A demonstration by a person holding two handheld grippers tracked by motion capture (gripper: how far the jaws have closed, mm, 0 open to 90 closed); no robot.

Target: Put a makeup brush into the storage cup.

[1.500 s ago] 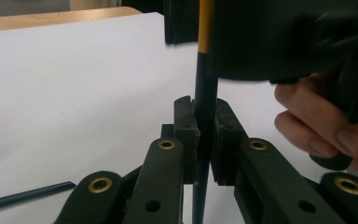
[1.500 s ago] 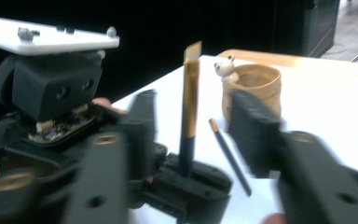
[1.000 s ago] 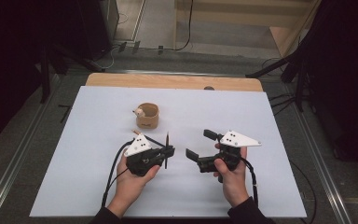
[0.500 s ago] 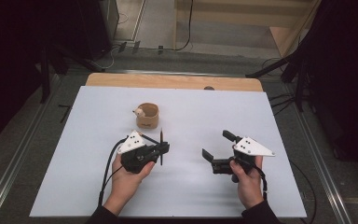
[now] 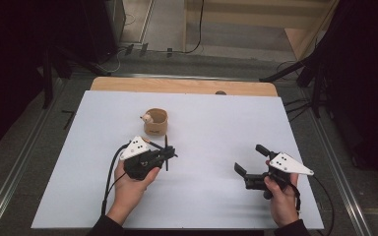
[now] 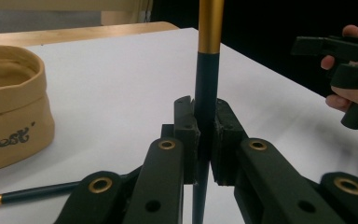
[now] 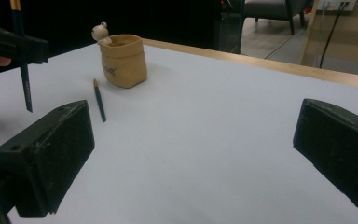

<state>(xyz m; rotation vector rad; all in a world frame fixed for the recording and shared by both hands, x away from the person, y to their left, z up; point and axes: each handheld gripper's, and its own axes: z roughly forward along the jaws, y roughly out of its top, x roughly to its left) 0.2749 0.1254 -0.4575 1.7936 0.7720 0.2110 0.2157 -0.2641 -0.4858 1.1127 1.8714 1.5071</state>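
Two pencils show: one is pinched upright in the left gripper (image 6: pixel 204 154), its lower end cut off by the frame edge in the left gripper view and its top cut off above the gold band. The held pencil (image 6: pixel 207 88) crosses the jaws in the high view as a thin dark line. The second pencil (image 7: pixel 99 100) lies on the white worktop (image 5: pixel 211 132) near the tan pouch (image 5: pixel 155 121), half hidden behind the left gripper in the high view. The right gripper (image 5: pixel 251 164) is spread wide with nothing in it.
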